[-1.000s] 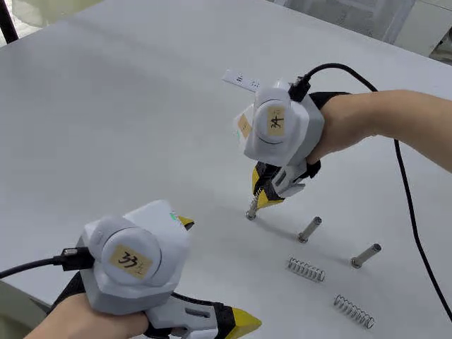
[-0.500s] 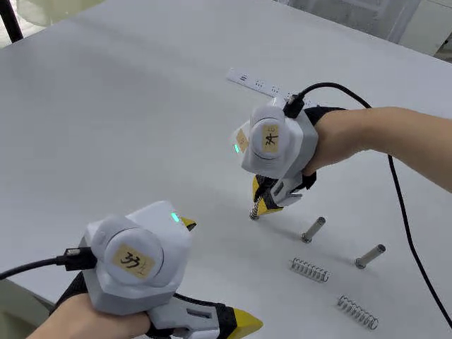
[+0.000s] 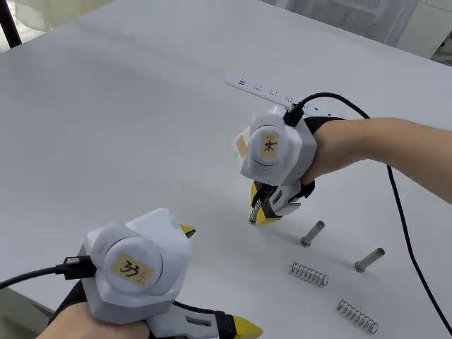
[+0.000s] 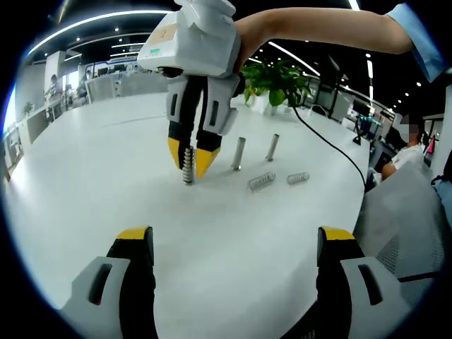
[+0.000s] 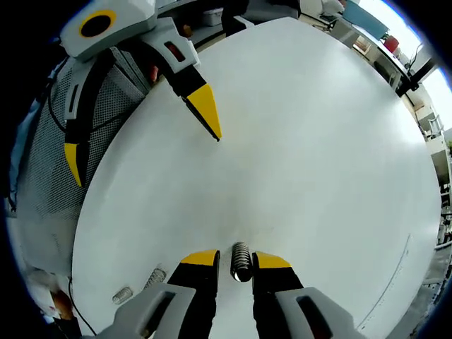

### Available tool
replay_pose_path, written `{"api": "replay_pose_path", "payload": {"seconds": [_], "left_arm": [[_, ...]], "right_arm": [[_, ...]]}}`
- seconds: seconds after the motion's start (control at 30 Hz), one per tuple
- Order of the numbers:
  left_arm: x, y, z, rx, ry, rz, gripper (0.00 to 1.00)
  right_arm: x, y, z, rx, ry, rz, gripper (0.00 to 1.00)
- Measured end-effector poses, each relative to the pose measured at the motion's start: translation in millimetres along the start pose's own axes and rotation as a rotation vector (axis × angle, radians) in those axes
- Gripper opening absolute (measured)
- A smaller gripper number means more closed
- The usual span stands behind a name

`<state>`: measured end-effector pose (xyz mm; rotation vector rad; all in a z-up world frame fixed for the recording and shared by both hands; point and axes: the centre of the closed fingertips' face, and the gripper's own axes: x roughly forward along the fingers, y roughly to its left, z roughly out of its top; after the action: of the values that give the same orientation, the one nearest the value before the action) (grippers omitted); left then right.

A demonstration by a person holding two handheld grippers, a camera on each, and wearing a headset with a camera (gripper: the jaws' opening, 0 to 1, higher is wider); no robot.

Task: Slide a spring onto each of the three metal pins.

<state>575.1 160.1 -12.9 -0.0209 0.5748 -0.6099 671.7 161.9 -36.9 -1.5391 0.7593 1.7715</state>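
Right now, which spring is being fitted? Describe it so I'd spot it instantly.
On the white workbench, find the right gripper, which points down. Between its yellow tips stands a spring, the only upright one. The other two springs lie flat near two bare pins.

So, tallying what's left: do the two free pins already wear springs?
No, the middle pin and the end pin stand bare, with one spring and a second spring lying loose on the table.
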Motion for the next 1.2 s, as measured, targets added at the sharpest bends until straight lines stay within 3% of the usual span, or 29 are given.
{"api": "replay_pose_path", "payload": {"seconds": [0.1,0.4,0.73,1.07,1.2], "left_arm": [[-0.2,-0.4,0.5,0.003,0.000,-0.003,0.95],[-1.8,-1.2,1.0,0.007,-0.002,-0.003,0.95],[-4.4,-1.3,7.0,0.015,-0.012,-0.001,0.95],[-7.6,-0.3,14.2,0.032,-0.018,0.005,0.95],[-8.0,-1.6,17.6,0.039,-0.021,0.001,0.95]], "right_arm": [[0.2,0.2,-2.1,0.006,-0.001,-0.006,0.21],[-1.6,-1.6,-0.3,0.042,-0.044,-0.035,0.50],[-5.0,-3.1,-3.3,0.103,-0.090,-0.113,0.98],[-15.9,-3.3,-4.0,0.161,-0.143,-0.169,0.99],[-24.1,-1.9,-1.8,0.208,-0.187,-0.184,0.99]]}}
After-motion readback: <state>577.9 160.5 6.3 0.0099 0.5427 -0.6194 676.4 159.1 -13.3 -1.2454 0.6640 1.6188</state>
